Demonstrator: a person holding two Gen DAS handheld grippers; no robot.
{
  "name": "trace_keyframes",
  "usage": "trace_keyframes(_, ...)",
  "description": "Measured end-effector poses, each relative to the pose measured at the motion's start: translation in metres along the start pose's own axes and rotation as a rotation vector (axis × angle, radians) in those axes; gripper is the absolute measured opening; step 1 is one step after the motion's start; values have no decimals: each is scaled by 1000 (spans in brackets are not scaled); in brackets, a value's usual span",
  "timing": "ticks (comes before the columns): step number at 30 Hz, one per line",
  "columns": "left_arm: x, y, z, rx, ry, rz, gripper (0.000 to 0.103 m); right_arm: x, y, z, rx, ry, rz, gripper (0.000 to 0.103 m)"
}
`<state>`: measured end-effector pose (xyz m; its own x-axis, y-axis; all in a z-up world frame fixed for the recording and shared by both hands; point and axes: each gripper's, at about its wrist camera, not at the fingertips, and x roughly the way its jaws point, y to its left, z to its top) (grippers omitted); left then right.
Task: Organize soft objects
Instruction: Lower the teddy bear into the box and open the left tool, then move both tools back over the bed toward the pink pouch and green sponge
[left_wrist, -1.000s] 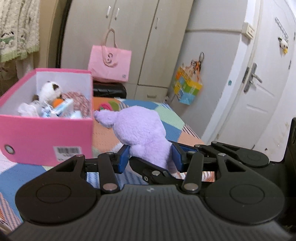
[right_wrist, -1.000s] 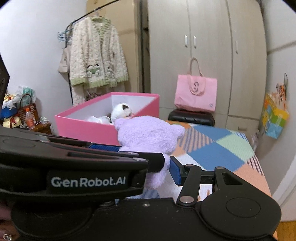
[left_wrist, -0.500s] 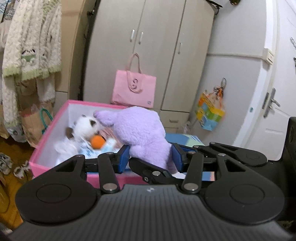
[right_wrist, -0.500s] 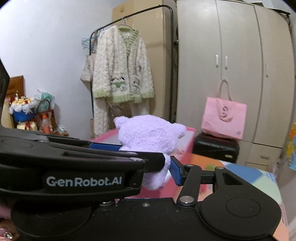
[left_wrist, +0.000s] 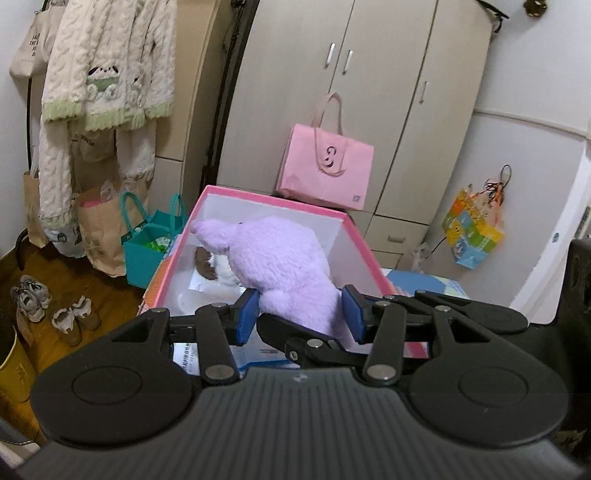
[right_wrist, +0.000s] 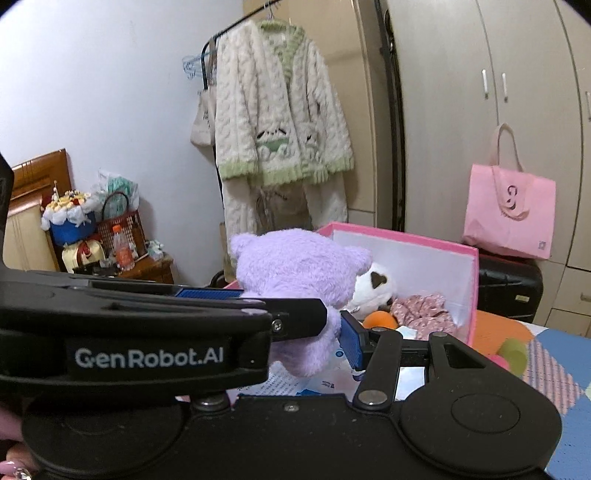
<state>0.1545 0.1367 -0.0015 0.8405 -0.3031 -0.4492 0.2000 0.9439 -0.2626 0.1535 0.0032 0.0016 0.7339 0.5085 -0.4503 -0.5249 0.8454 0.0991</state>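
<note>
A purple plush toy (left_wrist: 280, 266) hangs over the open pink box (left_wrist: 273, 201), held from two sides. My left gripper (left_wrist: 301, 314) is shut on its lower body, blue pads pressing into the fur. My right gripper (right_wrist: 312, 350) is shut on a purple limb of the plush toy (right_wrist: 295, 266). Its right pad (right_wrist: 349, 347) shows, while the left gripper's body hides its other finger. Inside the pink box (right_wrist: 406, 236) lie a white plush with a brown patch (right_wrist: 373, 284), an orange ball (right_wrist: 380, 319) and pink floral cloth (right_wrist: 424, 314).
The box sits on a patchwork bed cover (right_wrist: 554, 369) beside green and pink balls (right_wrist: 513, 352). A pink tote bag (left_wrist: 325, 170) rests on a black case (right_wrist: 509, 288) by the wardrobe. A cardigan (right_wrist: 280, 122) hangs on a rack. Bags (left_wrist: 147, 251) and shoes (left_wrist: 33, 302) crowd the floor to the left.
Both grippers have carried the purple plush toy leftward from beside the pink box to above its open top. The views swung left, and both grips are unchanged.
</note>
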Motion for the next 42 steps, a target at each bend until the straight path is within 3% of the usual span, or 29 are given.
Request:
trace_keyframes(12, 34, 24, 6, -37, 96, -32, 47, 44, -13, 9, 38, 132, 24, 61)
trace_keyframes(17, 39, 28, 7, -36, 126, -44, 47, 51, -19, 11, 56, 186, 56, 62)
trace_keyframes(23, 32, 24, 8, -21, 125, -15, 52, 43, -22, 14, 18, 216, 16, 69)
trace_keyframes(31, 1, 8, 8, 32, 54, 47, 56, 20, -21, 8, -21, 184, -15, 73)
trace_keyframes(42, -39, -15, 7, 83, -1, 43, 59, -31, -25, 7, -51, 113, -45, 73)
